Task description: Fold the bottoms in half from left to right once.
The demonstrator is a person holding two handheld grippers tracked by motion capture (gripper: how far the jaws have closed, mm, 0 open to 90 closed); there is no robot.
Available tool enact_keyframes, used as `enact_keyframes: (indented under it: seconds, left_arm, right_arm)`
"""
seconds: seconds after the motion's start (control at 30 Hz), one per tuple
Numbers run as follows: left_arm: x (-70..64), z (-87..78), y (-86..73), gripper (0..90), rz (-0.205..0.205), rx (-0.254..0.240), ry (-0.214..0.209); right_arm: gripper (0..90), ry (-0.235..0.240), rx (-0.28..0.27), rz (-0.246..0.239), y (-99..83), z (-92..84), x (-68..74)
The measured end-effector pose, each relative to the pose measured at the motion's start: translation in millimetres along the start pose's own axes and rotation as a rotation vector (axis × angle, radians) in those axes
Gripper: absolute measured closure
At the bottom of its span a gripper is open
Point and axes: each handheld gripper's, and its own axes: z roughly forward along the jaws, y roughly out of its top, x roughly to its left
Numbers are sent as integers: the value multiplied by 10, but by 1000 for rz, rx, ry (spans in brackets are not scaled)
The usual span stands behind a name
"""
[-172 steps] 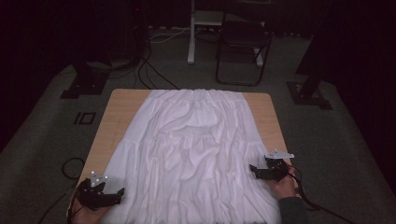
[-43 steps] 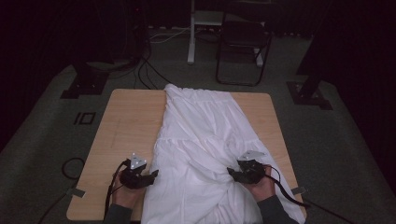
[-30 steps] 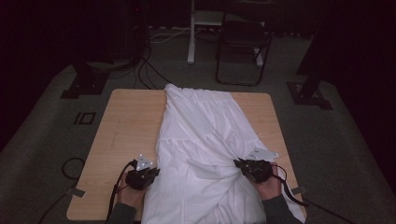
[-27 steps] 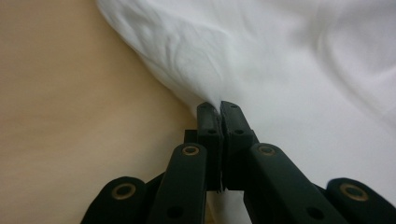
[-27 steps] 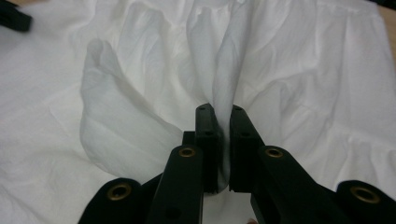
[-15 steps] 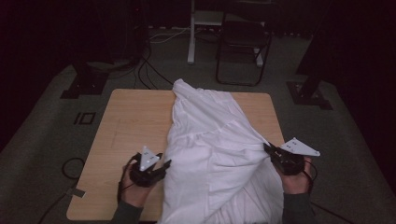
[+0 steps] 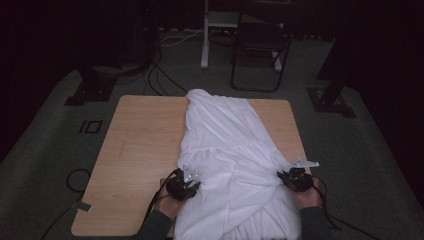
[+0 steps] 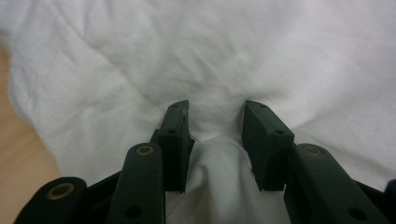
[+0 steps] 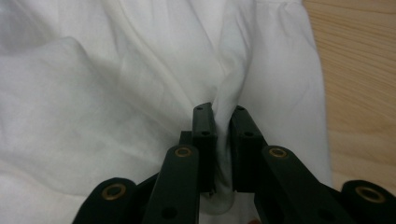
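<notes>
So from the high view, the white garment point(image 7: 230, 165) lies folded lengthwise on the wooden table point(image 7: 135, 165), both grippers at its near edges. Left gripper point(image 8: 215, 122) has just been closing, jaws apart around a loose bunch of cloth; right gripper point(image 9: 219, 122) pinches a fold, probably to drag it over.

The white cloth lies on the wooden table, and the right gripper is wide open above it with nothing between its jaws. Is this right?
Not quite. In the right gripper view, the right gripper is shut on a fold of the white cloth, which is pinched between its jaws. The cloth does lie on the wooden table.
</notes>
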Motion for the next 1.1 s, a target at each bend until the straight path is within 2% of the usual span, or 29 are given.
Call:
enact_keyframes:
  seconds: [0.1,0.17,0.2,0.23,0.3,0.37,0.47,0.5,0.57,0.63,0.67,0.73,0.8,0.87,0.93,0.97,1.1]
  left_arm:
    - [233,49,33,617,-22,6,63]
    - [417,82,57,616,-42,16,110]
    - [535,103,73,617,-45,25,158]
    - [611,115,84,616,-50,35,182]
    - [810,160,118,617,-52,63,280]
    - [1019,212,153,615,-102,67,301]
    - [1146,276,217,608,-122,77,326]
    - [1176,297,237,603,-142,75,327]
    - [1214,305,242,591,-194,60,299]
    - [1221,264,214,555,-201,45,263]
    - [1212,227,188,541,-201,33,255]
    - [1194,128,137,523,-211,9,241]
    - [1178,-14,64,515,-238,-34,217]
    - [1148,-185,-20,509,-264,-70,200]
    - [1089,-340,-132,500,-280,-88,167]
    - [1063,-390,-177,486,-269,-85,161]
    - [917,-569,-432,475,-278,-71,116]
  right_arm:
    - [816,36,-6,19,93,102,30]
    - [812,52,-8,11,176,186,85]
    - [809,56,-6,2,224,230,117]
    - [807,62,-8,-11,284,289,154]
    - [806,71,-15,-20,369,378,192]
    - [805,77,-25,-19,469,481,222]
    - [804,55,-45,-4,607,631,249]
    - [799,40,-46,0,651,671,252]
    - [750,9,-28,10,749,734,249]
    - [627,-45,8,9,834,738,250]
    - [599,-64,-2,10,870,700,255]
    - [527,-76,-64,28,933,580,279]
    - [489,-56,-134,28,1022,427,373]
    - [467,-22,-159,-10,1098,369,494]
    - [428,57,-161,-49,1176,379,640]
    - [417,104,-151,-66,1221,429,742]
    - [402,130,-107,-106,1256,616,915]
